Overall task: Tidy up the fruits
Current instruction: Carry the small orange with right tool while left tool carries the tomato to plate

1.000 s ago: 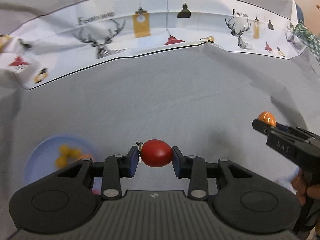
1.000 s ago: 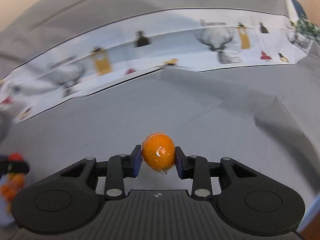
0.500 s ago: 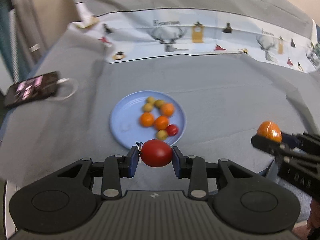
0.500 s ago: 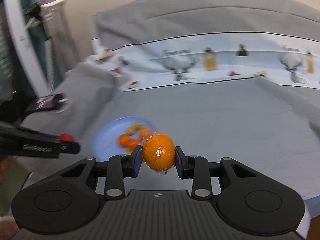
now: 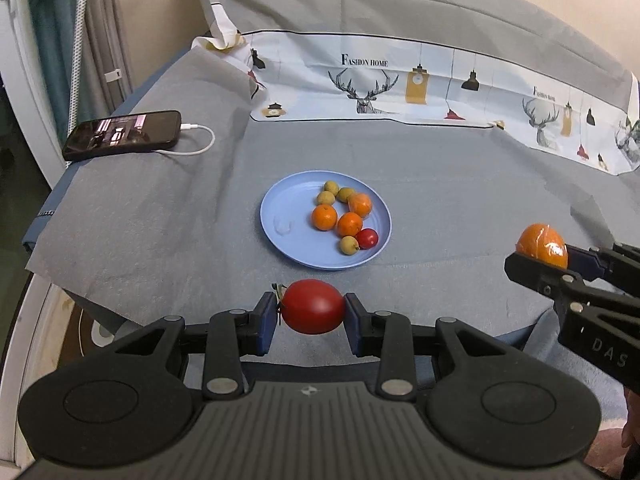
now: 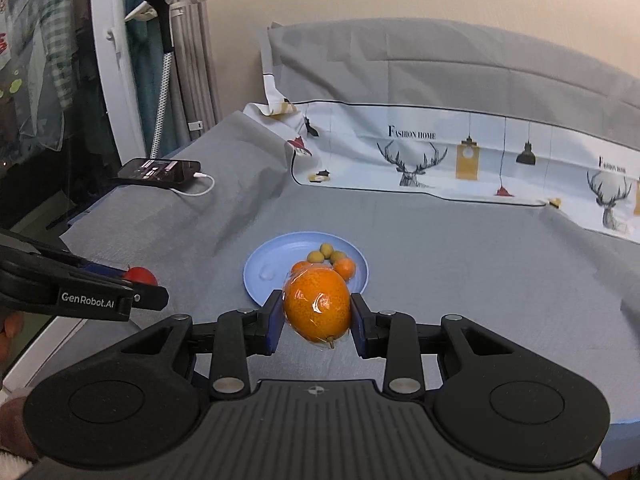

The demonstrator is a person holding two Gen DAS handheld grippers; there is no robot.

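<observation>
- The left gripper (image 5: 313, 313) pinches a red tomato (image 5: 313, 306) between its blue pads, held above the near edge of the grey cloth (image 5: 440, 184), short of the plate.
- The right gripper (image 6: 317, 317) clamps a plastic-wrapped orange (image 6: 317, 305) in the same way, held in front of the plate's near rim.
- A blue plate (image 5: 286, 204) lies on the cloth between and beyond the two grippers, carrying three oranges, four small yellow-green fruits and one small red tomato, all clustered on its right half.
- A phone (image 5: 122, 134) with a white cable (image 5: 200, 145) plugged in rests at the far left of the cloth.
- A white printed sheet (image 5: 420, 88) with deer and lamps runs along the back.
</observation>
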